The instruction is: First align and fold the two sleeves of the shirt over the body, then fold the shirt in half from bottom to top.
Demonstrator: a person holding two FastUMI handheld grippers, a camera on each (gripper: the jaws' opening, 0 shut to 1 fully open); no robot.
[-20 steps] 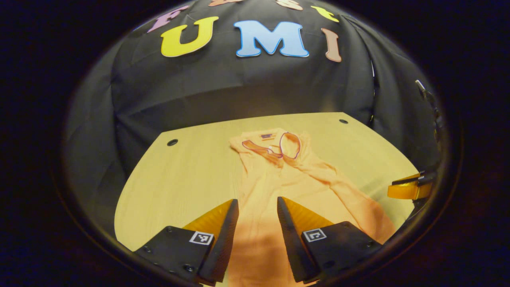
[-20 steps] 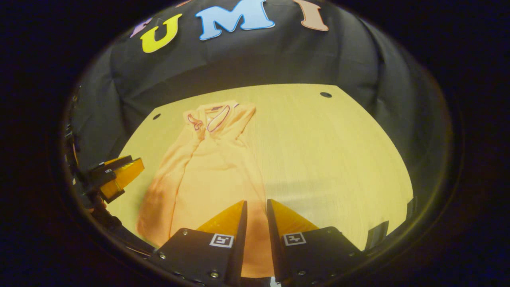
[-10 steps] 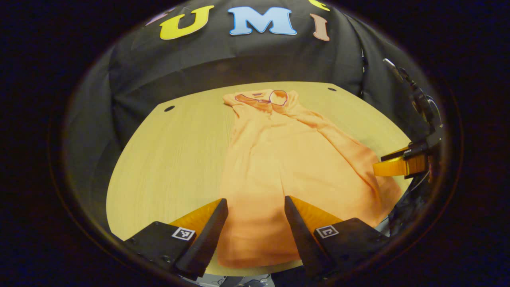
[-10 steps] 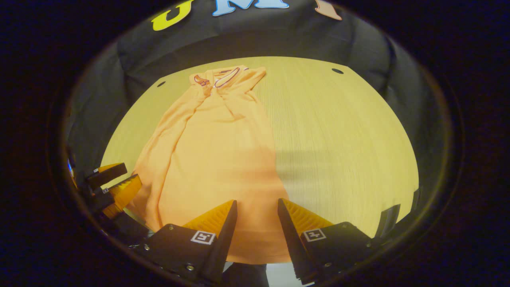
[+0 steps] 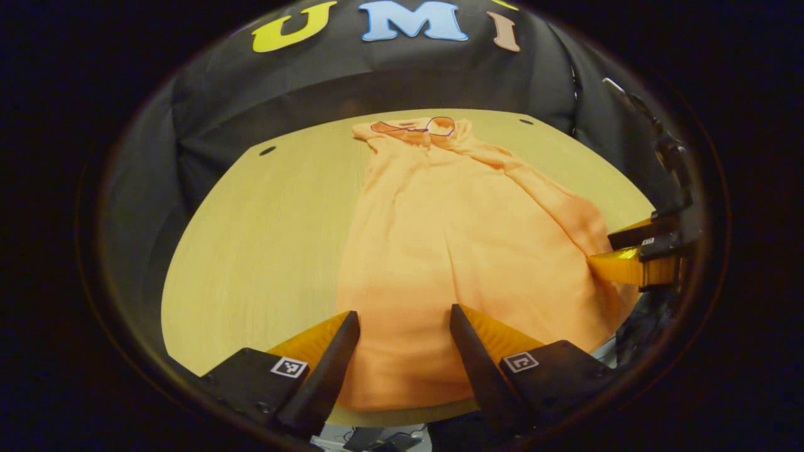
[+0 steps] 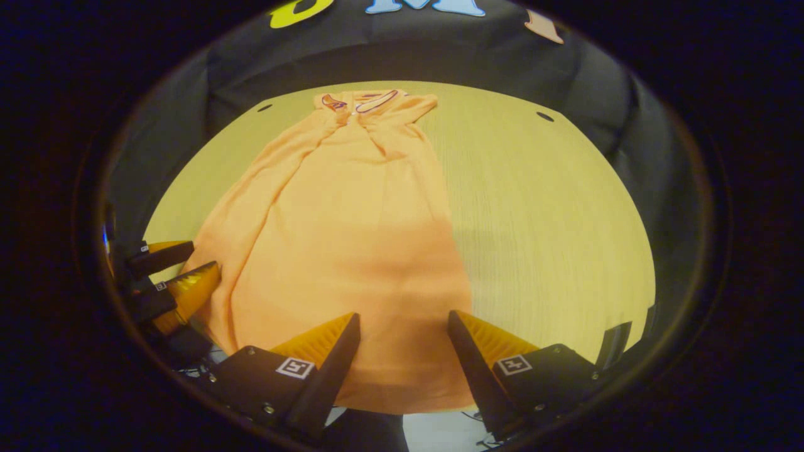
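Orange shirt (image 5: 440,251) lies lengthwise on the pale wood-grain surface (image 5: 264,238), collar (image 5: 414,125) at the far end, hem at the near edge beneath my claws. Both sleeves look laid in over the body, one forming a long ridge along the side; the body itself is at full length, not halved. Left claw (image 5: 402,342) and right claw (image 6: 402,339) both hang released over the hem corners, gripping nothing, placed, I judge, for a hem pinch. Cloth thin, limp, softly creased.
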